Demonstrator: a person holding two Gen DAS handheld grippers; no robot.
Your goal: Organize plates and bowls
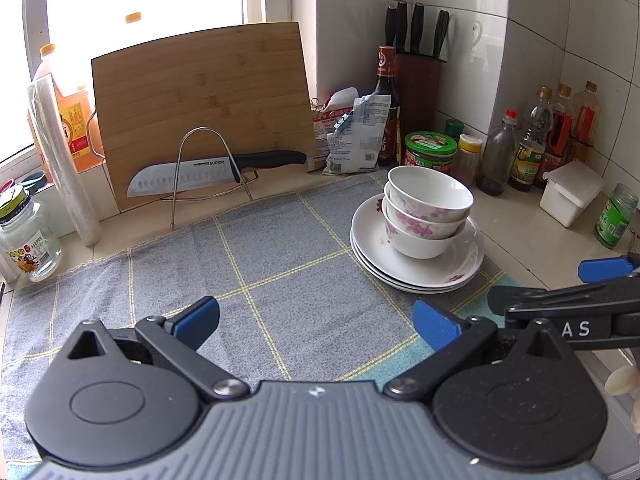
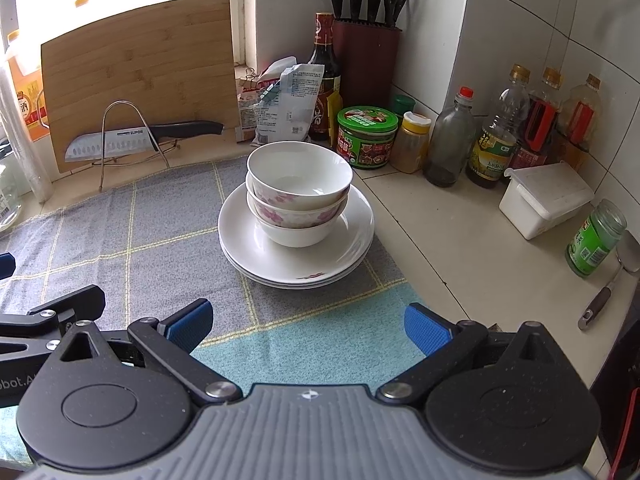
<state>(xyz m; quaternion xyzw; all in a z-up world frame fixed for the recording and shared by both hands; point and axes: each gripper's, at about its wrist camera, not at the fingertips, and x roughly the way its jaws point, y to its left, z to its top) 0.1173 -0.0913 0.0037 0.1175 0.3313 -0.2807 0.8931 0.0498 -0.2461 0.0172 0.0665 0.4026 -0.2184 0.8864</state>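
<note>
1. Where the left wrist view looks over the counter, the left gripper [image 1: 316,322] shows black arms, ribbed blue pads and a grooved grey body, its jaws spread wide and holding nothing. Ahead and to its right, three glossy white bowls [image 1: 426,208] with pink flower prints sit nested on a stack of round white plates [image 1: 460,264]. The stack rests on a woven grey towel [image 1: 280,272] with yellow grid lines. Behind stand a bamboo cutting board [image 1: 200,108] and a dimpled steel knife [image 1: 188,176] in a wire rack, against white wall tiles.

2. In the right wrist view, the right gripper [image 2: 308,326] is likewise spread and empty, well short of the bowls [image 2: 300,188] and plates [image 2: 248,240], which lie straight ahead at the towel's [image 2: 160,248] right edge. Glass bottles [image 2: 496,148] and a green-lidded jar [image 2: 366,138] line the beige countertop [image 2: 460,248] beyond.
</note>
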